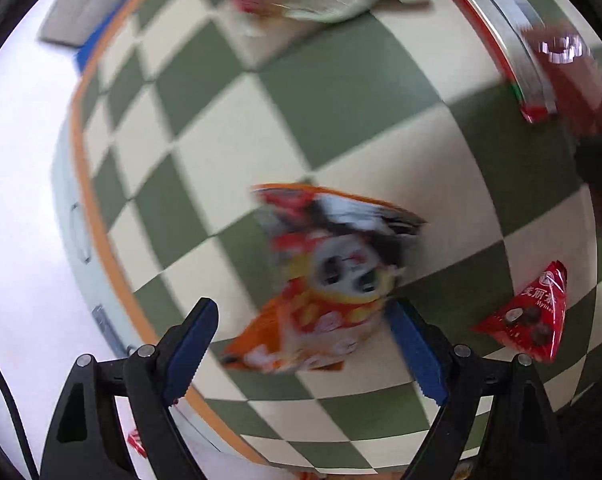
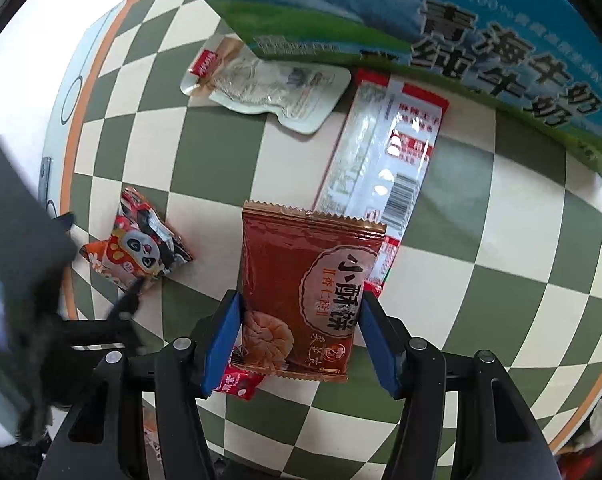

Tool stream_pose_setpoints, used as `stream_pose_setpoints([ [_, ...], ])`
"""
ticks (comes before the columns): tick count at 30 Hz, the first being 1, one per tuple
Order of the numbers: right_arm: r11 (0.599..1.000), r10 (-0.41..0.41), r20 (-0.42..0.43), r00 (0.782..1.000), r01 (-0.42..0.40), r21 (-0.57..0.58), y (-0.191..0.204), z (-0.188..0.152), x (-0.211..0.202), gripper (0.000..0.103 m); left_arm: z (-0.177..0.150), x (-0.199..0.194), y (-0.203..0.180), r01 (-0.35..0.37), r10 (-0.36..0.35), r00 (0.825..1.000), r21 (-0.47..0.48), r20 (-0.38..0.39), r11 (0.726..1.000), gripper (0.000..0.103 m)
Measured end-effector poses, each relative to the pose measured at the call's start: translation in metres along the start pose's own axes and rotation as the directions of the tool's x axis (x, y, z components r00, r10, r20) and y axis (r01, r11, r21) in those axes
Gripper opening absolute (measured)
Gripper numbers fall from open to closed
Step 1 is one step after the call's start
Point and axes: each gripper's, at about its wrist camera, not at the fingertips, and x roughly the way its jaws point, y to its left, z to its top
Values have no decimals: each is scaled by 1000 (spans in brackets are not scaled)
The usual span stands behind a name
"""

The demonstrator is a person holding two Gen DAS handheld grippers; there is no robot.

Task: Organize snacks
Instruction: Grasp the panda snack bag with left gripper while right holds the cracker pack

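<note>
An orange panda snack packet (image 1: 325,280) lies on the green-and-cream checkered cloth (image 1: 261,120), blurred by motion. My left gripper (image 1: 305,340) is open with the packet's near end between its fingers, a little above it. The same packet shows in the right wrist view (image 2: 141,252), with the left gripper's dark fingers beside it. My right gripper (image 2: 301,324) is open around a red-brown pastry packet (image 2: 305,292), its blue pads close to both edges. A small red packet (image 2: 241,384) lies under the left pad.
A red triangular candy packet (image 1: 529,320) lies to the right. A long red-and-white packet (image 2: 385,164) and a clear pouch (image 2: 265,84) lie farther off. A blue-green milk carton box (image 2: 421,24) stands at the back. The cloth's orange edge (image 1: 97,216) borders a white surface.
</note>
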Motion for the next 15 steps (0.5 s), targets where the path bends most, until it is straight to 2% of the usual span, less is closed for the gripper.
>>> stream_pose_setpoints([
  [3,1000,-10,-4,1000,10,8,-2,-2,5,62,6,2,0,40,-40,999,-30,3,999,86],
  [5,1000,-16,0,1000,16,17,-7,-3,4,62,8,-2,12,139,-138,990,-141,17,980,73],
  [7,999,-23,5,1000,22,31,-18,-6,1,62,7,-1,26,245,-251,968,-277,11,929,68],
  [10,997,-46,6,999,46,56,-37,-11,-2,62,1,5,38,352,-391,920,-460,11,815,68],
  [11,996,-61,2,998,60,64,-45,-14,-2,62,-1,7,39,368,-415,910,-491,15,789,68],
  [13,992,-92,-11,996,93,85,-62,-19,-1,62,-2,13,39,376,-440,898,-531,7,760,68],
  [15,989,-99,-35,994,103,109,-74,-21,3,62,-1,19,35,372,-452,892,-543,-15,752,71],
])
